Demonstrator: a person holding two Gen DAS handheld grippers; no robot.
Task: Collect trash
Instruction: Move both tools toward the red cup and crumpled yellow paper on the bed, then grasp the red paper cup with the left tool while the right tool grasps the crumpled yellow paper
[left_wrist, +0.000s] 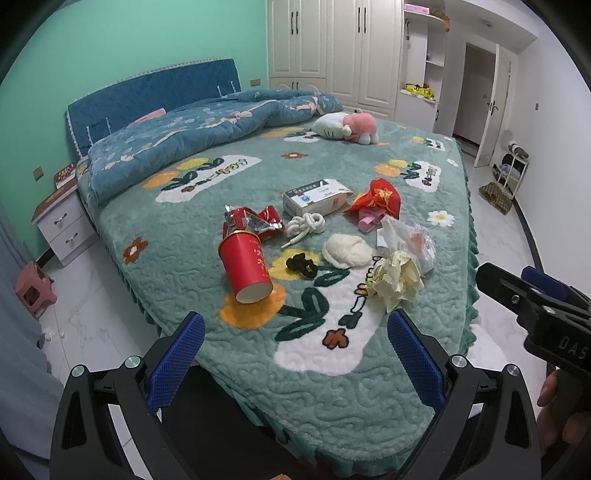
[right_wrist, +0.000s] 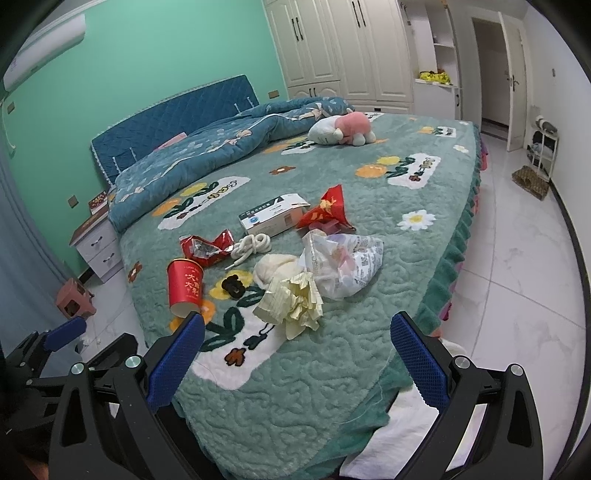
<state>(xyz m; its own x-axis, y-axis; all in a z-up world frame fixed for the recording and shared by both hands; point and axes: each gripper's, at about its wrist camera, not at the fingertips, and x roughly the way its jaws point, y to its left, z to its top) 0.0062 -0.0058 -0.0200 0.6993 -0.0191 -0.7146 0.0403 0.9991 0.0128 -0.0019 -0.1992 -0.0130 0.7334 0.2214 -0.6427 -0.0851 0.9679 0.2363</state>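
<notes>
Green quilted bedspread (left_wrist: 332, 387) with flower patches covered the bed, and the trash lay scattered across its near half. From the left wrist view, a red paper cup (left_wrist: 246, 268) lay tipped on its side at about 11 o'clock from the left gripper (left_wrist: 295, 343), its open mouth facing the camera. Beyond the cup, at 12 o'clock, sat a torn red foil wrapper (left_wrist: 258, 220), with a knotted white cord (left_wrist: 304, 226) just beside it toward 3 o'clock. A white carton (left_wrist: 316, 197) lay farther back, and a crumpled red packet (left_wrist: 378, 199) rested at its 3 o'clock side. A small black hair tie (left_wrist: 302, 264) lay between the cup and a white wad (left_wrist: 346, 250). Crumpled yellow paper (left_wrist: 395, 282) sat at 1 o'clock from the left gripper, touching a clear plastic bag (left_wrist: 410, 240) behind it.

Both grippers hung above the near corner of the bed with nothing between their blue pads. The left gripper's jaws stood spread wide, and so did those of the right gripper (right_wrist: 297, 345), which pointed at the yellow paper from its own camera. A plush toy (left_wrist: 345, 127) and a rumpled blue quilt (left_wrist: 192, 136) lay far back toward the headboard.
</notes>
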